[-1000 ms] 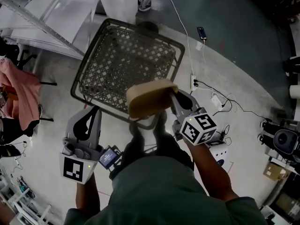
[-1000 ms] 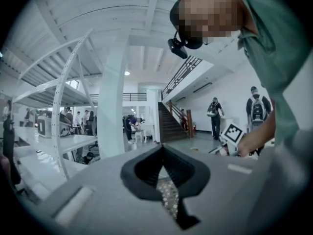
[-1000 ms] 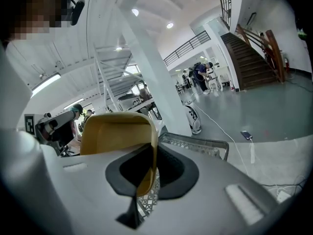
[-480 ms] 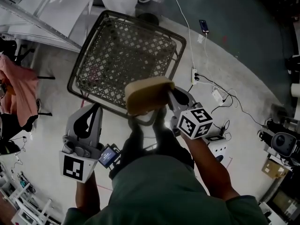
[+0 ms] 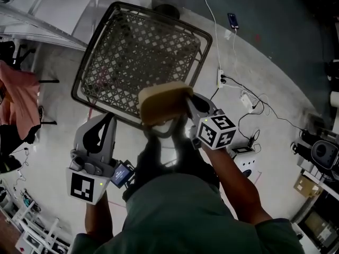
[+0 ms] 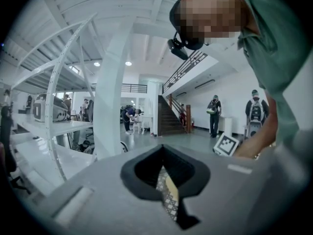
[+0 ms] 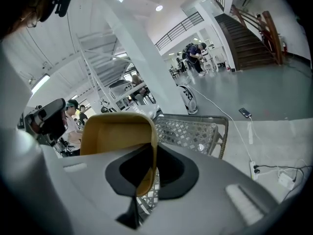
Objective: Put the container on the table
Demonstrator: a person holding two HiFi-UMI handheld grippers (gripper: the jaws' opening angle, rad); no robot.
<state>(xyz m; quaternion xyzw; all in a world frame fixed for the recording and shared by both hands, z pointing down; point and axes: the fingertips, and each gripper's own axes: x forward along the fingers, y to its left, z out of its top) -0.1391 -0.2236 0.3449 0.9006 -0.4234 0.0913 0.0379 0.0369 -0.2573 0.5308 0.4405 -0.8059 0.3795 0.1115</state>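
Observation:
A tan open-topped container [image 5: 161,103] hangs over the near rim of a dark wire basket [image 5: 143,52] in the head view. My right gripper [image 5: 184,103] is shut on the container's right wall, its marker cube behind it. The right gripper view shows the container [image 7: 115,136] tilted on its side, with the right gripper [image 7: 145,173] pinching its thin edge and the basket [image 7: 195,131] beyond. My left gripper [image 5: 108,121] is lower left, shut with nothing in it. In the left gripper view only a sliver shows through the left gripper [image 6: 166,192].
The basket stands on a grey floor. White shelving [image 5: 47,9] runs along the upper left, and a pink cloth [image 5: 18,97] hangs at the left edge. A power strip [image 5: 221,79], cables and a phone [image 5: 233,20] lie on the floor to the right.
My right gripper and the container have shifted slightly left and forward along the basket's near rim. The left gripper has hardly moved.

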